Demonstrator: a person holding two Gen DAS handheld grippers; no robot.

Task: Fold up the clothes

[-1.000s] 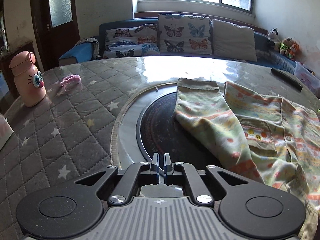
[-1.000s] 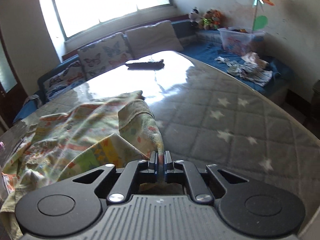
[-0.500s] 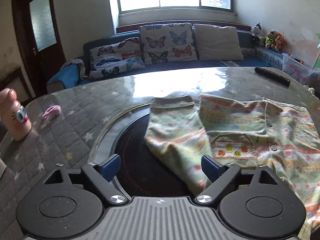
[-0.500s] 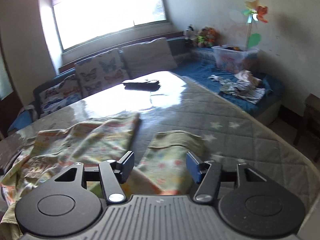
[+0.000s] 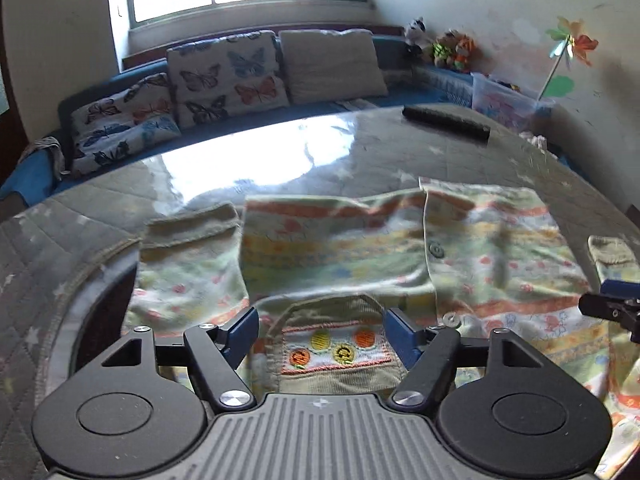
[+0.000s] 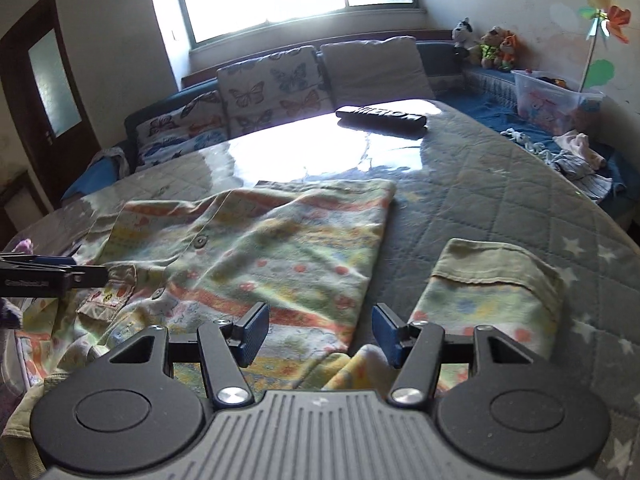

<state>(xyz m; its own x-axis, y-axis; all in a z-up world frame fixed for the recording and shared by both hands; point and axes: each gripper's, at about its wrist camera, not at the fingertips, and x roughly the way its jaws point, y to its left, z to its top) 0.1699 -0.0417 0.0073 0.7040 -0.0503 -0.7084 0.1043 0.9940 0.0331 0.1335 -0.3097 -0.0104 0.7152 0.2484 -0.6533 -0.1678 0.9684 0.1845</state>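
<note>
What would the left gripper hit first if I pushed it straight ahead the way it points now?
Most likely the shirt's chest pocket: it lies directly between the open fingers of the left gripper, with the rest of the patterned shirt spread beyond. Depth is unclear, so it may skim above the fabric.

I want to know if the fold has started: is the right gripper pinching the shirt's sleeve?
No. The right gripper stands wide open above the shirt, with the sleeve lying flat beside it, ungripped.
</note>
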